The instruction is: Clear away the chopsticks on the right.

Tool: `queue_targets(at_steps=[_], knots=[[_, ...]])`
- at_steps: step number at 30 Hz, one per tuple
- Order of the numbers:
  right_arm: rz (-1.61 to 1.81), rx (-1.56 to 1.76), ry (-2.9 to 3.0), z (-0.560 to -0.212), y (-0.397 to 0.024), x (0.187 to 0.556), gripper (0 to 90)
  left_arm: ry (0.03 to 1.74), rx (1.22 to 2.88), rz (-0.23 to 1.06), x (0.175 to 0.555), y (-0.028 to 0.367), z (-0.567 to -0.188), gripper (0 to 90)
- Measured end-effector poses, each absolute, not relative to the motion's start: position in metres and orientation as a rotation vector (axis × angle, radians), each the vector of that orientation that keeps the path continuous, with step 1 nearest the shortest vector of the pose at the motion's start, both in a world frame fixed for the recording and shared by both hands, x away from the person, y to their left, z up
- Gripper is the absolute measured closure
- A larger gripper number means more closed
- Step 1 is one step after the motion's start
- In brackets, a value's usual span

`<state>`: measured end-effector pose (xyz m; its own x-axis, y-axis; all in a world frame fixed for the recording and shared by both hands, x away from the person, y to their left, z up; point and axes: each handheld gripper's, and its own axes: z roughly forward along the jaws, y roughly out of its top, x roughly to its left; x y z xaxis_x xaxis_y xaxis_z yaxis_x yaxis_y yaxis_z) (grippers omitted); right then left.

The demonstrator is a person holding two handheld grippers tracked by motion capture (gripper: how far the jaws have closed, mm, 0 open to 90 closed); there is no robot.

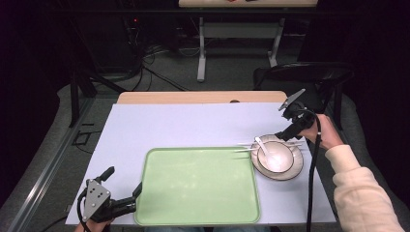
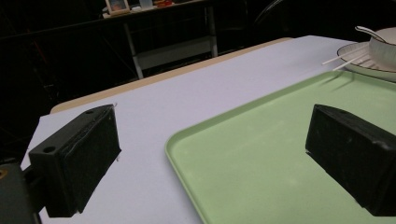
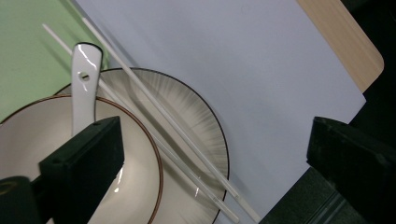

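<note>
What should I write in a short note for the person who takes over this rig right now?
Left gripper: open, holds nothing, waits at the near left corner of the green tray.
Right gripper: open, holds nothing, hangs above the far edge of the plate.
Things: the bowl stands on the plate, to the right of the tray. The spoon leans in the bowl. Two white chopsticks lie across the plate, with their tips over the tray's edge.
Done: nothing is lifted; the tray bears nothing.
Left: probably to pick up the chopsticks or the spoon with the right gripper.
</note>
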<state>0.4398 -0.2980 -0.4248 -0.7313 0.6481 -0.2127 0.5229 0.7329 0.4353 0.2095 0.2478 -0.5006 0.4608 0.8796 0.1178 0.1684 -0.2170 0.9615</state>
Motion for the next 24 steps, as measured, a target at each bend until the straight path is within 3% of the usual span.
queue_targets(at_steps=[6, 16, 24], knots=[[0.437, 0.917, 2.632, -0.438, -0.297, 0.456, 19.5, 0.914, 1.679, 0.864, 0.209, 0.248, -0.501, 2.7], [0.284, 0.857, 2.75, -0.462, -0.292, 0.474, 55.9, 0.915, 1.679, 0.863, 0.209, 0.248, -0.501, 2.7], [0.208, 0.784, 2.858, -0.476, -0.283, 0.479, 67.0, 0.915, 1.68, 0.861, 0.21, 0.248, -0.501, 2.7]])
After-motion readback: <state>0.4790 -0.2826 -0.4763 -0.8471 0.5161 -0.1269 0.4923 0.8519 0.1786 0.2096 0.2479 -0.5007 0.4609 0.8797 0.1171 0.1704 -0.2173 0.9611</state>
